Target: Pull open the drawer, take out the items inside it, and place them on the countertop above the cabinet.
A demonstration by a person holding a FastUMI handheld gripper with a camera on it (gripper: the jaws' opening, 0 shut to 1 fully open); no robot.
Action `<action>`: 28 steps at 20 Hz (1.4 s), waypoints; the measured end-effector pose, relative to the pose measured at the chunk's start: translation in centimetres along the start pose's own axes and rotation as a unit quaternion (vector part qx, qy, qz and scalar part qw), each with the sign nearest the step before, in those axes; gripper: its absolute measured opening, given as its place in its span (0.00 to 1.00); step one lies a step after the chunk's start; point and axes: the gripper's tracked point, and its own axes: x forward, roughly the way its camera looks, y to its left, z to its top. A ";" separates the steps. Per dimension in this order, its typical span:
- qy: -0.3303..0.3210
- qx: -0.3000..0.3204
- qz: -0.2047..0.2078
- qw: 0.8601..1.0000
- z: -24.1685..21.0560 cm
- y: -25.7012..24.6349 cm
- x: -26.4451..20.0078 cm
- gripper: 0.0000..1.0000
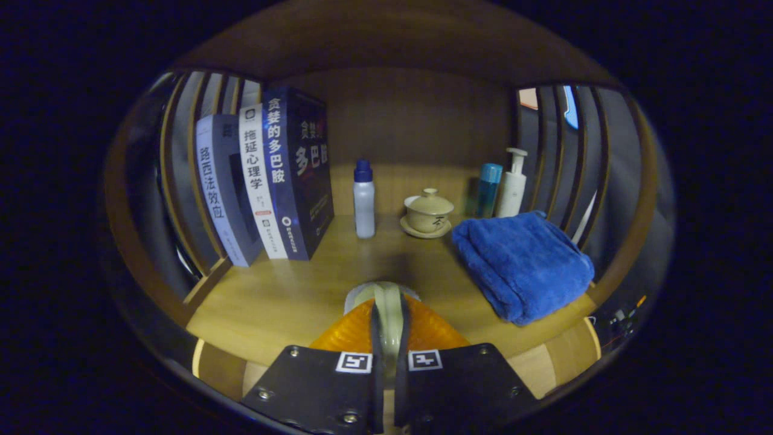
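My gripper [386,314] is shut on an orange ribbed item with a pale rim [353,332], which its two fingers pinch by a thin edge. The held item hangs just above the front part of the wooden countertop [284,290]. A folded blue towel [522,263] lies on the countertop ahead and to the right of the fingers. The drawer is out of sight below.
Three upright books [272,181] lean at the back left. A small white bottle with a blue cap [363,199], a lidded tea bowl on a saucer [427,212], a teal bottle [488,188] and a white pump bottle [512,184] stand along the back. Slatted side walls enclose the shelf.
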 end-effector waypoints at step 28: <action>-0.116 0.054 0.036 0.991 5.0 -2.5 -11.1 0.99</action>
